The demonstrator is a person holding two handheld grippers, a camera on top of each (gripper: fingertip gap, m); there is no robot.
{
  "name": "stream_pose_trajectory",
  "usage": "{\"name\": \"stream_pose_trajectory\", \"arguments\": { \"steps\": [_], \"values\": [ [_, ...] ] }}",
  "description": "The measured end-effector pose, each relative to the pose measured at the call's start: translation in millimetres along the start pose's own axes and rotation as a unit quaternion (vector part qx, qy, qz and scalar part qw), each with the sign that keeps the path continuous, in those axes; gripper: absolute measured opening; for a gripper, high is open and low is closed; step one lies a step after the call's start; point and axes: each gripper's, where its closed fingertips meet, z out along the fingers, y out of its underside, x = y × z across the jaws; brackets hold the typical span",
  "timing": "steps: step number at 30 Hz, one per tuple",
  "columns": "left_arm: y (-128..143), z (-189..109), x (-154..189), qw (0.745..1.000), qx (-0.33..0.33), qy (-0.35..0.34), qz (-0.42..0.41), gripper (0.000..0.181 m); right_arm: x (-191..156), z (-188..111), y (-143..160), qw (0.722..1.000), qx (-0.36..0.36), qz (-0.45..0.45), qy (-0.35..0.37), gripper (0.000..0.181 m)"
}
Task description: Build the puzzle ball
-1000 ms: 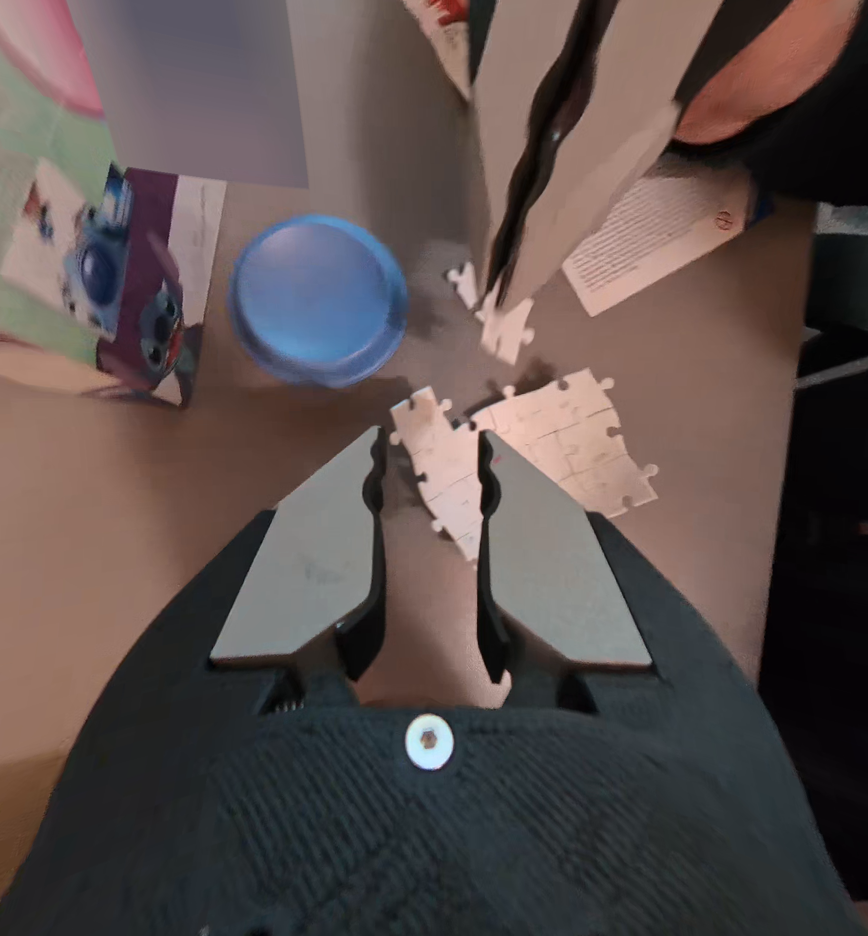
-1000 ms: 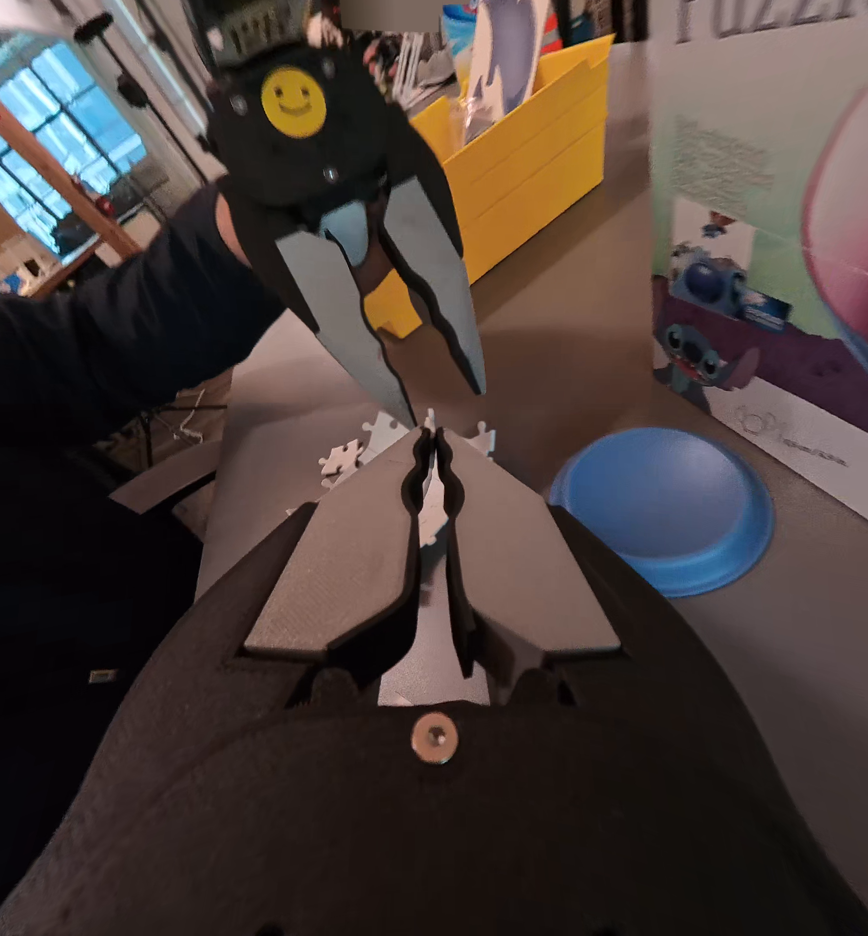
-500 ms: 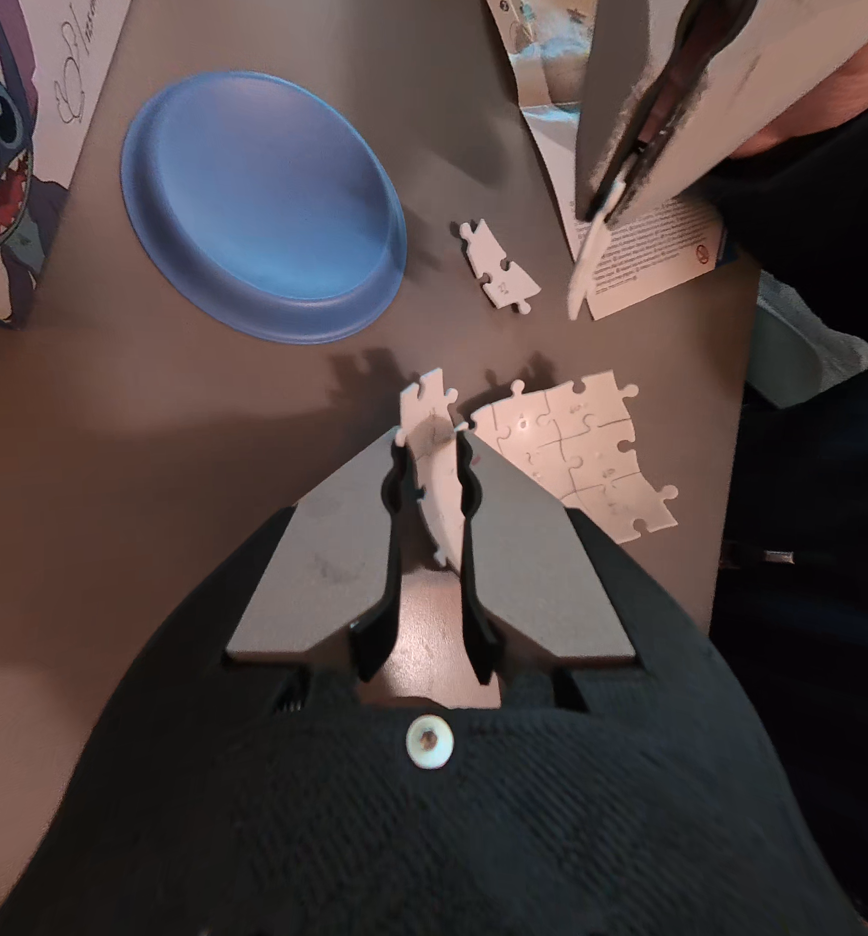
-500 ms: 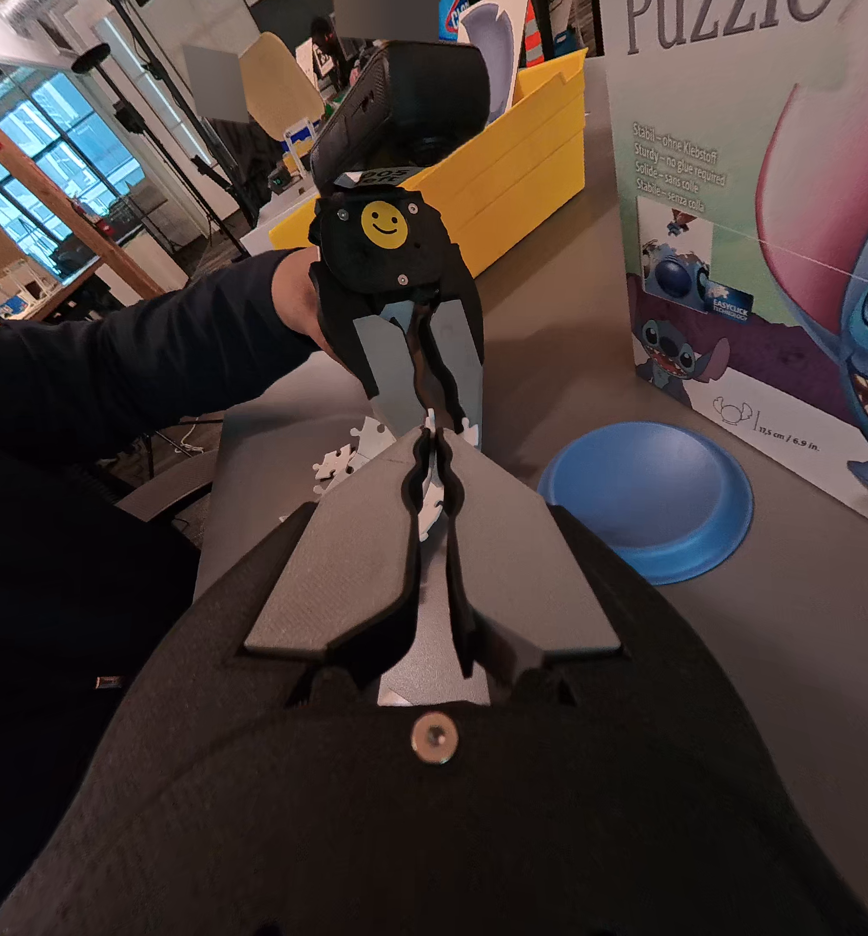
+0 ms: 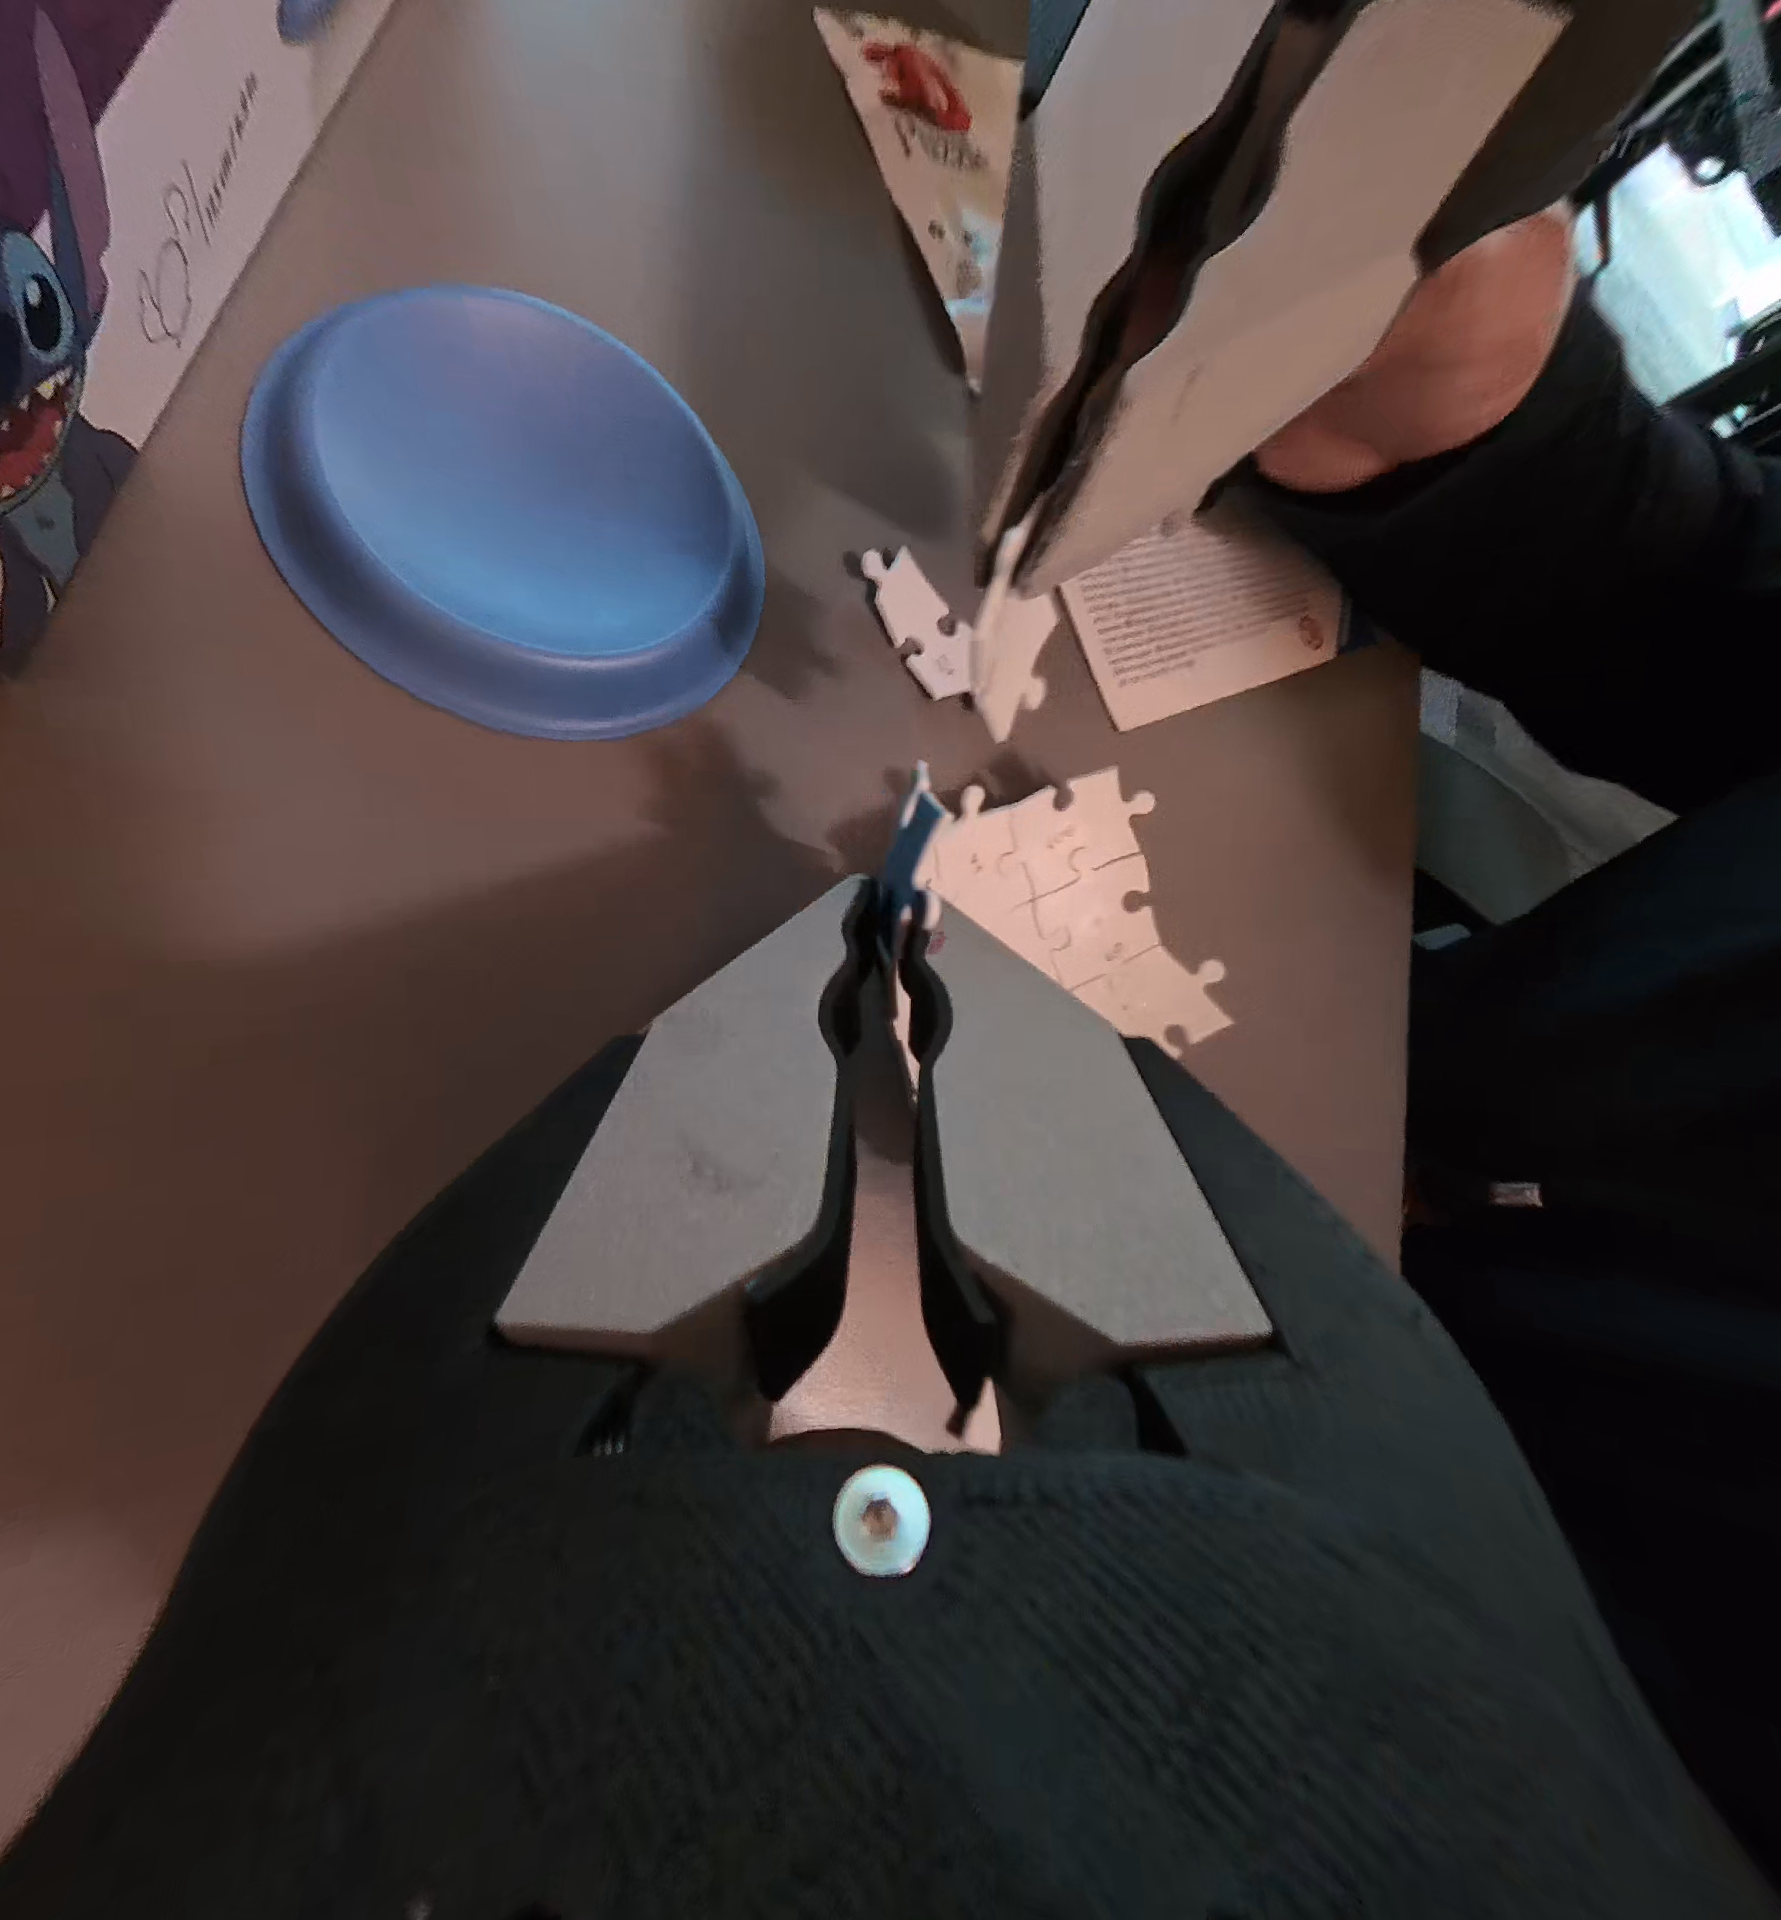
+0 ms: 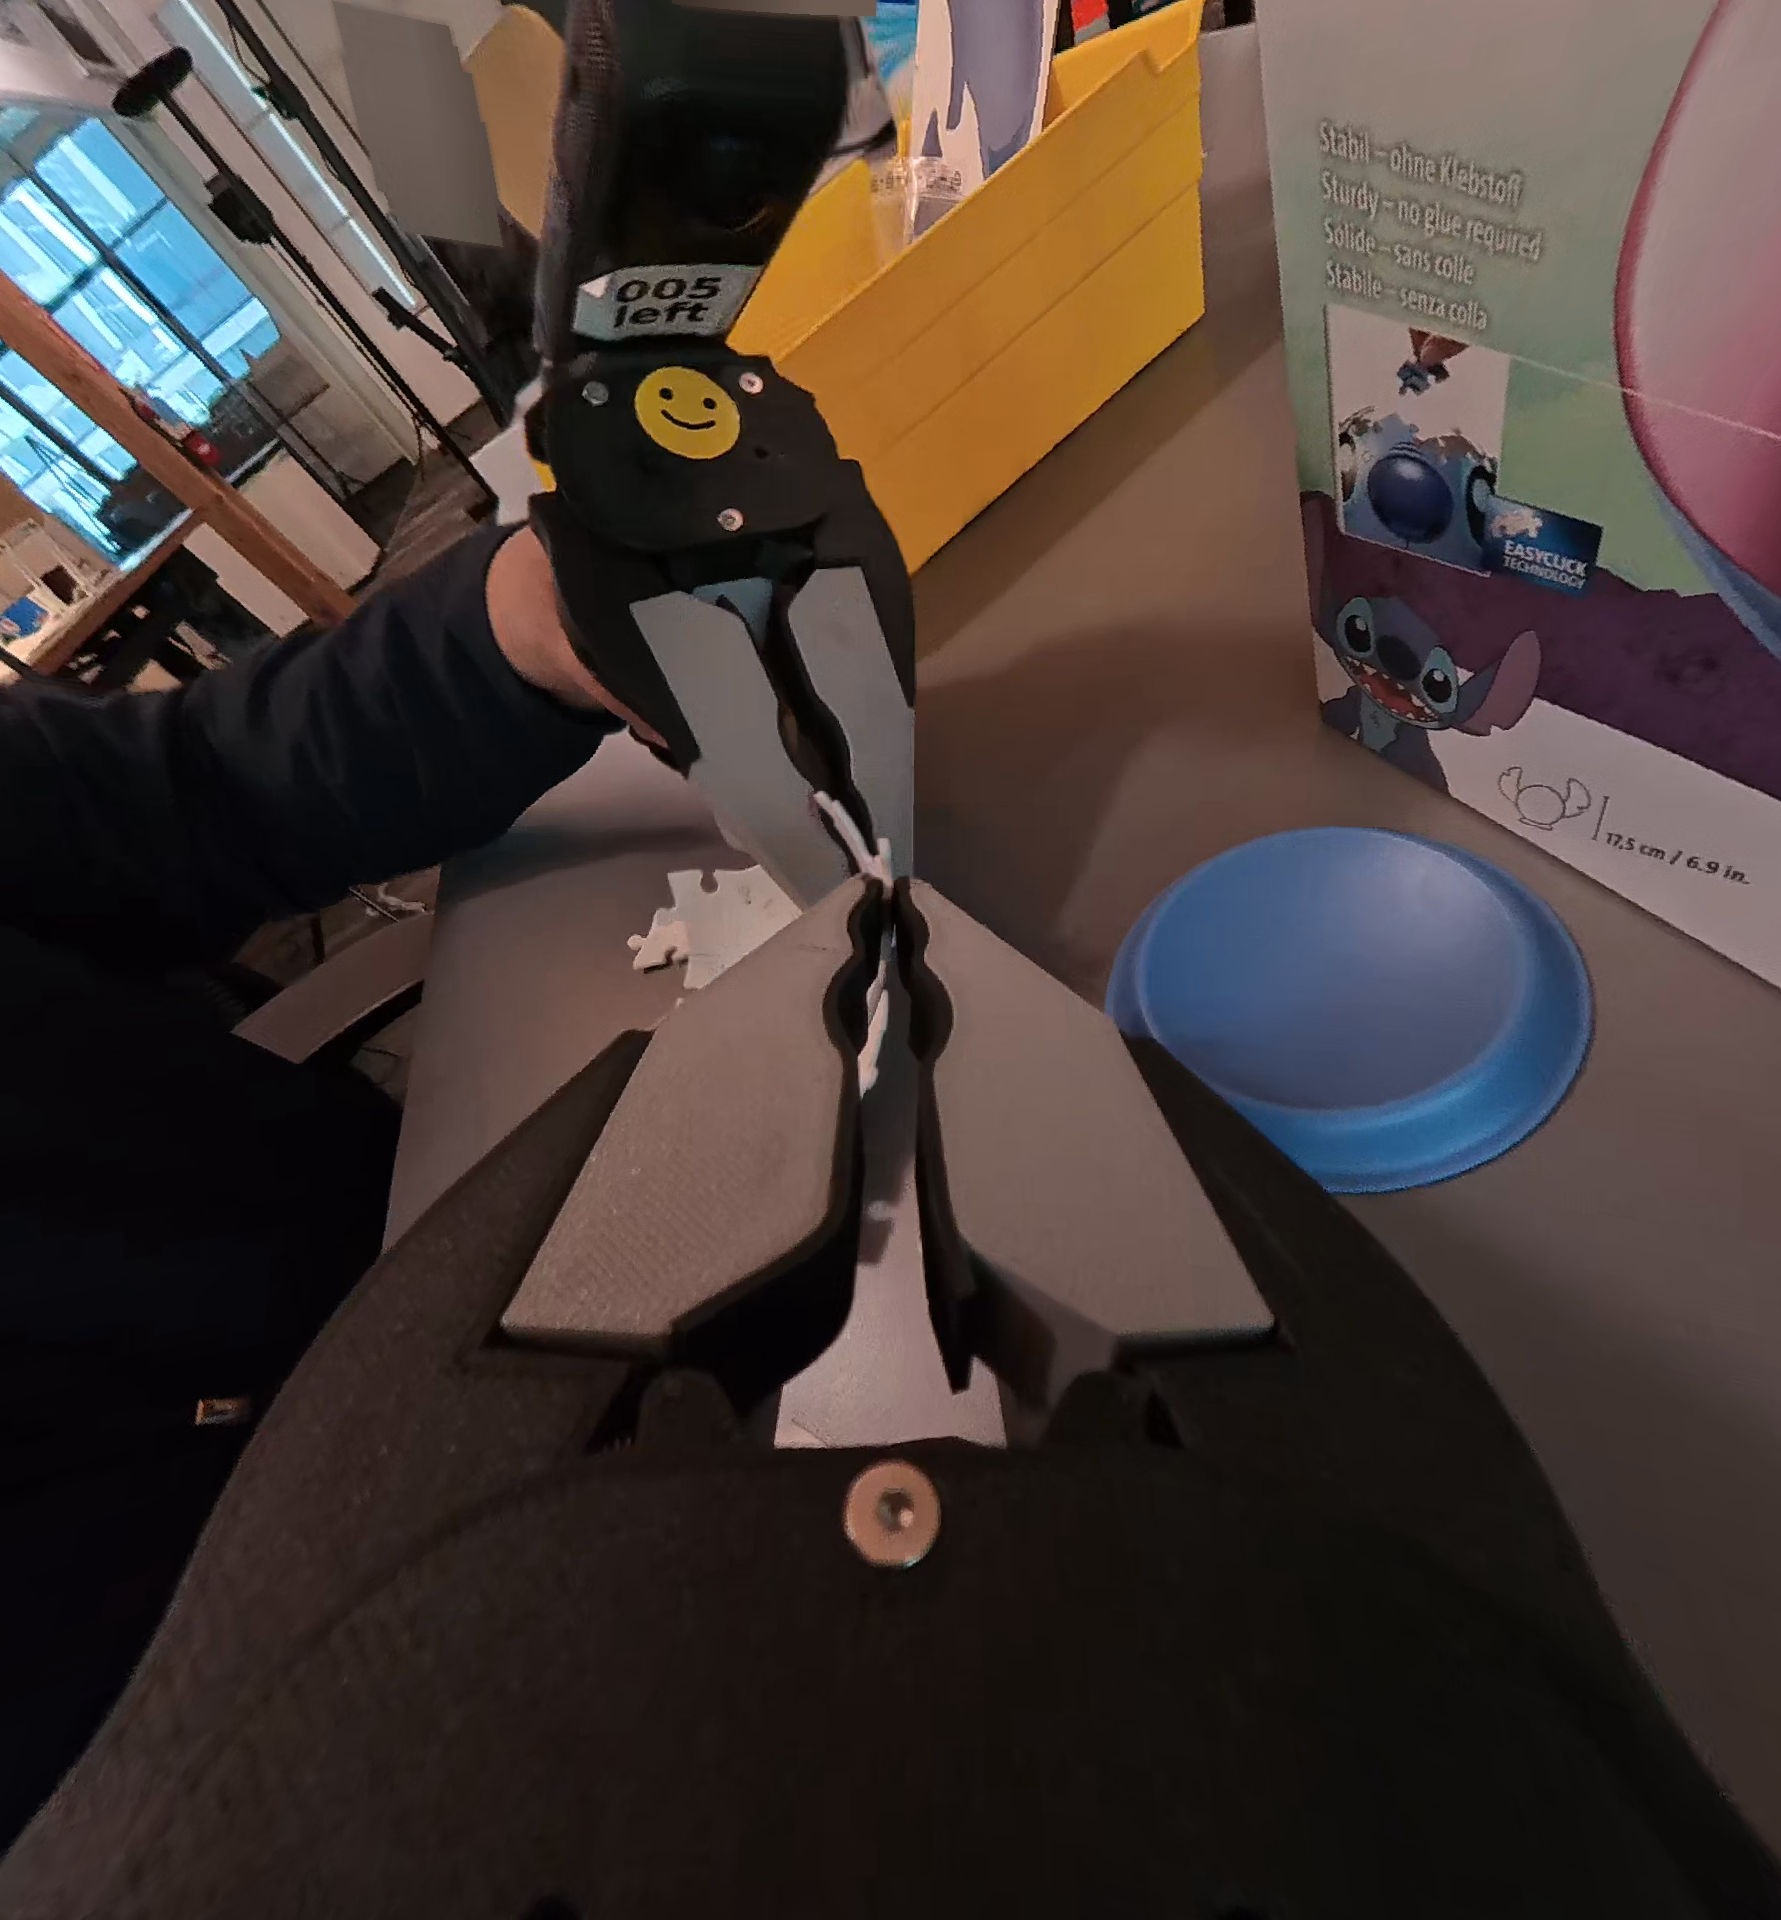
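we've got both hand-held grippers clamped: left (image 5: 891,904) on strip (image 5: 912,831), right (image 6: 886,899) on piece (image 6: 875,1013) | near dish (image 5: 501,509) | thin, light, bendy, so pinch flat faces, not tabs

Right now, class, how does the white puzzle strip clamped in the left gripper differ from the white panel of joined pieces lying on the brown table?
The white puzzle strip stands on edge, pinched in the left gripper; the white panel lies flat on the table. The strip shows only its edge; the panel shows a broad face of several pieces. Both are joined, knobbed pieces.
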Motion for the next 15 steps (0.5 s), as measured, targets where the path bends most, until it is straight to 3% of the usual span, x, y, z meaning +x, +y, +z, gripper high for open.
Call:
{"name": "stream_pose_trajectory", "arguments": {
  "steps": [5, 9, 15],
  "values": [
    [3, -4, 1, 0.999, 0.044, -0.03, -0.006, 0.0, -7, 7, -11, 0.998, 0.046, 0.029, -0.033, 0.0],
    [12, -11, -1, 0.994, 0.085, -0.033, -0.065, 0.0, -19, 10, -16, 0.996, 0.071, 0.006, -0.055, 0.0],
    [24, -24, -5, 0.977, 0.16, -0.045, -0.137, 0.0, -24, 36, -4, 0.998, 0.031, -0.014, -0.056, 0.0]
  ]
}}
